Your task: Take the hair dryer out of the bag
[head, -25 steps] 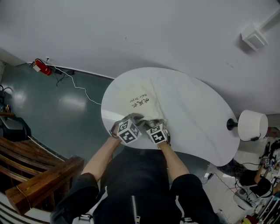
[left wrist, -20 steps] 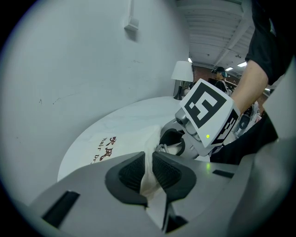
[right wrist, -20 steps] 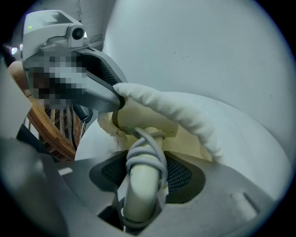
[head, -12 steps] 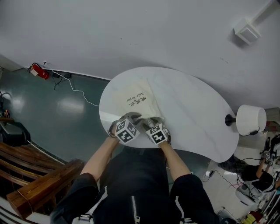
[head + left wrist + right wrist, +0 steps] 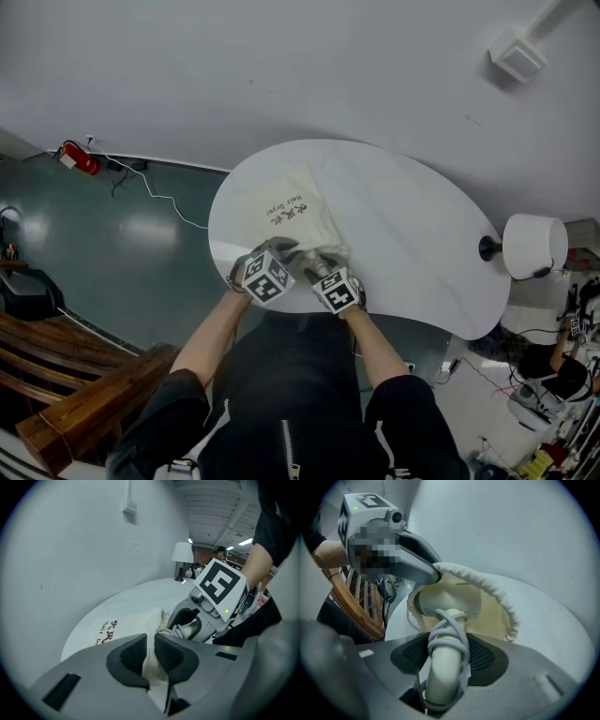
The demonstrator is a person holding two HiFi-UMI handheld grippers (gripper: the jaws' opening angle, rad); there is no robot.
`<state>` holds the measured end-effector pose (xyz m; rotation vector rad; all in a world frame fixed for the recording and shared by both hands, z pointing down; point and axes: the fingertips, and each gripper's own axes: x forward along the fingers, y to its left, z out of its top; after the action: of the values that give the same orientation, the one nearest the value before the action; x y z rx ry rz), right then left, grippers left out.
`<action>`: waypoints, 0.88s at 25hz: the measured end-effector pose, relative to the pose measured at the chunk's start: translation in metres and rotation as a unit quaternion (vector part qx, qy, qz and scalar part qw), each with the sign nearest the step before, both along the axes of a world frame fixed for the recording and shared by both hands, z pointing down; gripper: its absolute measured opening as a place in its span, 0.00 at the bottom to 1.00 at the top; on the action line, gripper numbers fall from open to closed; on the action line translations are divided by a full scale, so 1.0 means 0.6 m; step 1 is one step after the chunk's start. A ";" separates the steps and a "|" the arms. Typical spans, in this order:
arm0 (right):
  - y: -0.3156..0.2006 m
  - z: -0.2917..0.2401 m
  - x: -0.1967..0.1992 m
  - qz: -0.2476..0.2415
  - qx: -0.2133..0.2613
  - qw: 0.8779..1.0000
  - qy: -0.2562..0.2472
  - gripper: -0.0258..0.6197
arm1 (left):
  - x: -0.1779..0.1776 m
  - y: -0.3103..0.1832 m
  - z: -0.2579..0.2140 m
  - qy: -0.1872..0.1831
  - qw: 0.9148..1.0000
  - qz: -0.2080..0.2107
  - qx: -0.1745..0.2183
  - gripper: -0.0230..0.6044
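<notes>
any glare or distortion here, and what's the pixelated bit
Head view: dim and wide-angle, with a pale glare patch on the floor. Both gripper views: fisheye, dark corners. Right gripper view: the mosaic over the left hand-held gripper was added afterwards.

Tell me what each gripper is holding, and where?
Left gripper pinches the bag rim; right gripper clamps the hair dryer by its cord-wrapped handle.

Note the slight retreat of the right gripper (image 5: 319,267) from the bag (image 5: 298,223), toward the person. Note also the hair dryer (image 5: 451,603) carried along between its jaws.
</notes>
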<state>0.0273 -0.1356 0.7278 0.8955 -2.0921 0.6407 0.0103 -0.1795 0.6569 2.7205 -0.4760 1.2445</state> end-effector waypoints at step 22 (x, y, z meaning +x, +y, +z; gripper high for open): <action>0.089 -0.009 0.051 0.060 -0.047 0.996 -0.045 0.39 | -0.006 0.005 0.006 0.005 1.000 -0.004 -0.008 0.11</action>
<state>0.0577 -0.0823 0.7226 0.9607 -2.0808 0.8501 0.0068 -0.1763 0.6605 2.7083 -0.4729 1.2277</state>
